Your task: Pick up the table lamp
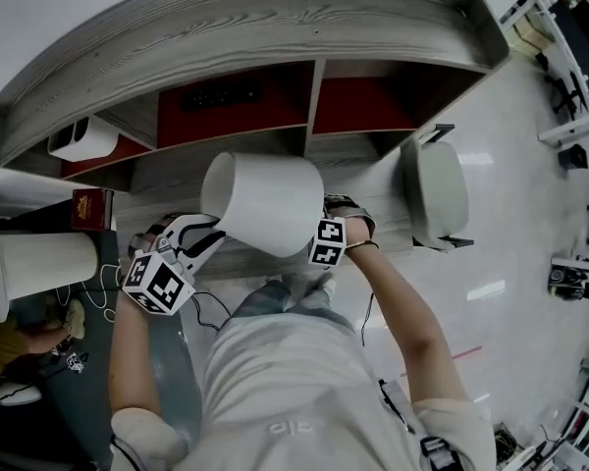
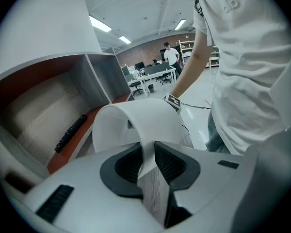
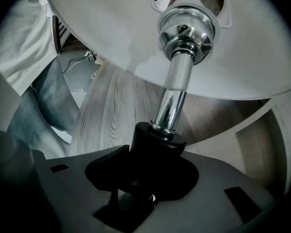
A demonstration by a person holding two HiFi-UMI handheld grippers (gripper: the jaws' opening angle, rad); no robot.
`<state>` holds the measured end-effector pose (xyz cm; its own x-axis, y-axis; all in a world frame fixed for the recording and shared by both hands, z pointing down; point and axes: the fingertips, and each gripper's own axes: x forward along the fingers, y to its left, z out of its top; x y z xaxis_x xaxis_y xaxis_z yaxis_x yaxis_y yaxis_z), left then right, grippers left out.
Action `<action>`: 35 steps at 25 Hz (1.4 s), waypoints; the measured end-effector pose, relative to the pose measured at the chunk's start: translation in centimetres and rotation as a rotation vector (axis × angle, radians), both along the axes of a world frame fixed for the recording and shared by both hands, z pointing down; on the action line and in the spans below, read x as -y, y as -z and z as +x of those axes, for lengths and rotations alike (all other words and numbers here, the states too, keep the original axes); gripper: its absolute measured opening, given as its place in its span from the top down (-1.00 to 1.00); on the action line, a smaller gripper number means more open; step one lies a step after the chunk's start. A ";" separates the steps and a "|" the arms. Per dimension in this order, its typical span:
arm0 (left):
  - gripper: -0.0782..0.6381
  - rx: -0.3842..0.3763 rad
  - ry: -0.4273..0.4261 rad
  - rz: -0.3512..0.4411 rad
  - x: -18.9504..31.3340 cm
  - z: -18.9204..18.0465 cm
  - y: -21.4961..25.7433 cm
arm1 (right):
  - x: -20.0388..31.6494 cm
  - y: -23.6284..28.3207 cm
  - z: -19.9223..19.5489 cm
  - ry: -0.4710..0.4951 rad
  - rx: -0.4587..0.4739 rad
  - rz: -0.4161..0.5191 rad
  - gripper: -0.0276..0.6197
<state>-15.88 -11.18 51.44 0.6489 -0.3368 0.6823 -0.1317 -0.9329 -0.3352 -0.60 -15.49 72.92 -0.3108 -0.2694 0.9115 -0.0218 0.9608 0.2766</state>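
The table lamp's white drum shade hangs tilted over the grey wooden desk, held from both sides. My left gripper is shut on the shade's thin rim, which passes between the ribbed pads. In the head view the left gripper reaches in from the lower left. My right gripper is shut on the lamp's black base collar. A chrome stem rises from the collar into the shade's underside. The shade hides the right gripper's fingertips in the head view.
The desk has a curved top over red-backed compartments, one with a black bar-shaped device. A white box sits far left, a grey chair at right. Another white shade and a red box lie left.
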 end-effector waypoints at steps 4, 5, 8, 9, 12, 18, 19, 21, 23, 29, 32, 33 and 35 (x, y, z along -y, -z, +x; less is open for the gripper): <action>0.52 -0.086 0.023 0.006 -0.7 0.4 0.5 | 0.0 2.9 1.9 0.044 -0.061 0.021 0.32; 0.52 -0.109 0.029 0.008 -0.9 0.7 0.6 | 0.0 3.5 2.6 0.052 -0.082 0.025 0.32; 0.52 -0.169 0.043 0.019 -1.5 1.5 1.1 | -0.2 5.3 4.6 0.070 -0.141 0.035 0.32; 0.52 -0.186 0.047 0.024 -1.6 1.7 1.2 | -0.2 5.8 5.1 0.075 -0.158 0.039 0.32; 0.52 -0.238 0.059 0.040 -1.9 2.4 1.9 | -0.1 7.7 6.7 0.085 -0.209 0.057 0.32; 0.52 -0.329 0.076 0.068 -3.1 3.8 2.9 | -0.2 10.9 9.5 0.115 -0.310 0.092 0.32; 0.52 -0.343 0.079 0.071 -3.4 4.1 2.9 | -0.2 11.4 10.0 0.121 -0.327 0.096 0.32; 0.52 -0.372 0.087 0.071 -3.9 4.4 3.0 | -0.4 12.2 10.7 0.135 -0.357 0.104 0.32; 0.52 -0.397 0.097 0.068 -4.2 4.9 3.3 | -0.4 12.9 11.3 0.147 -0.384 0.112 0.32; 0.53 -0.421 0.080 0.079 -4.8 5.6 2.9 | -0.4 15.1 12.9 0.168 -0.455 0.139 0.32; 0.54 -0.435 0.080 0.081 -5.0 5.9 2.9 | -0.4 16.0 13.4 0.176 -0.479 0.153 0.32; 0.54 -0.439 0.079 0.082 -5.1 6.0 2.9 | -0.3 16.3 13.6 0.179 -0.487 0.158 0.32; 0.54 -0.448 0.075 0.087 -5.1 6.3 3.0 | -0.3 16.8 14.0 0.183 -0.504 0.165 0.32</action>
<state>-9.61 -6.05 48.40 0.8448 -0.4380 0.3074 -0.3478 -0.8860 -0.3066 13.37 -15.23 56.07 0.0969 -0.4040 0.9096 0.3147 0.8794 0.3571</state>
